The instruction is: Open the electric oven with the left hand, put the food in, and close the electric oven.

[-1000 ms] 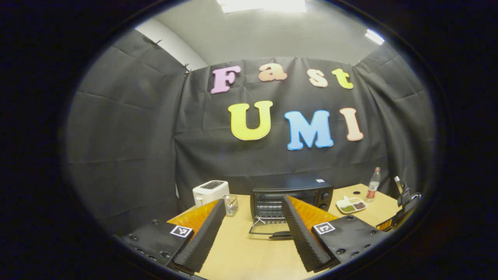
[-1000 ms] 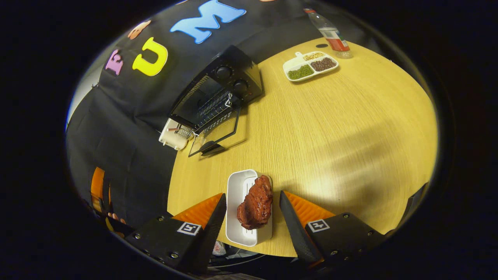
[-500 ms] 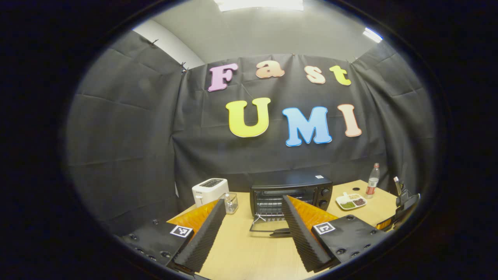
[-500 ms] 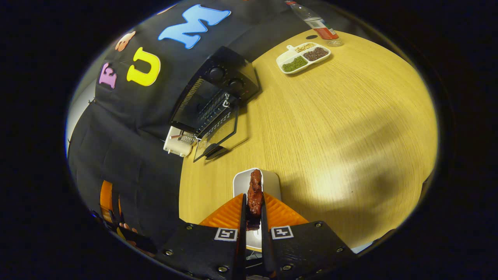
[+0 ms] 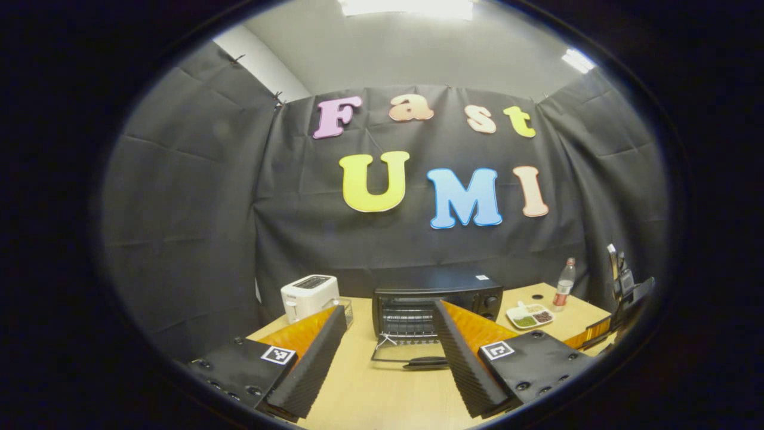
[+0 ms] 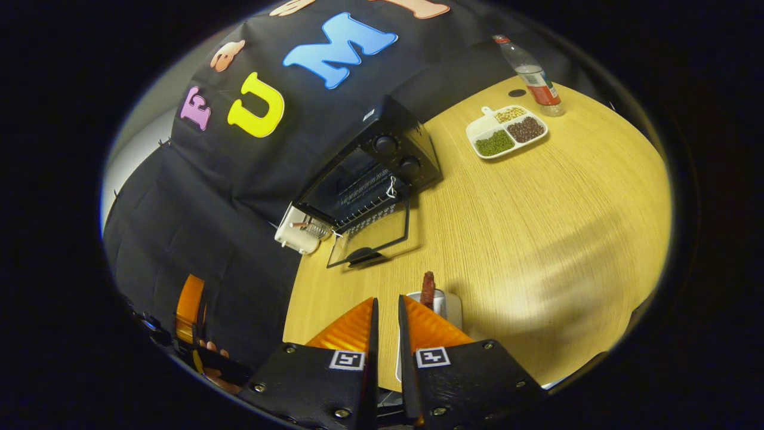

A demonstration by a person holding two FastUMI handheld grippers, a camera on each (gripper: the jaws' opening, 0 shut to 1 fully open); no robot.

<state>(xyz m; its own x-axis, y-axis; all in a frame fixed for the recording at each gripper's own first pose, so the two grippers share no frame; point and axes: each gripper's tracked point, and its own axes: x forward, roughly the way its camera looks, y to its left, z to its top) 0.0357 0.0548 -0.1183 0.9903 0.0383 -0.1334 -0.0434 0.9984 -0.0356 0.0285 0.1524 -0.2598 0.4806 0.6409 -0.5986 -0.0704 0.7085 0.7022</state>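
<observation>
Wooden table (image 6: 537, 197), meat (image 6: 427, 289) beyond right gripper (image 6: 387, 310) narrowed jaws, grip unclear

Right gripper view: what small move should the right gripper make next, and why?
Probably lift a little and start toward the oven. The right gripper has its fingers almost together, and the meat shows just past them above the white tray; whether it is firmly held I cannot tell. The oven door lies open, and the left gripper is open, away from it.
</observation>
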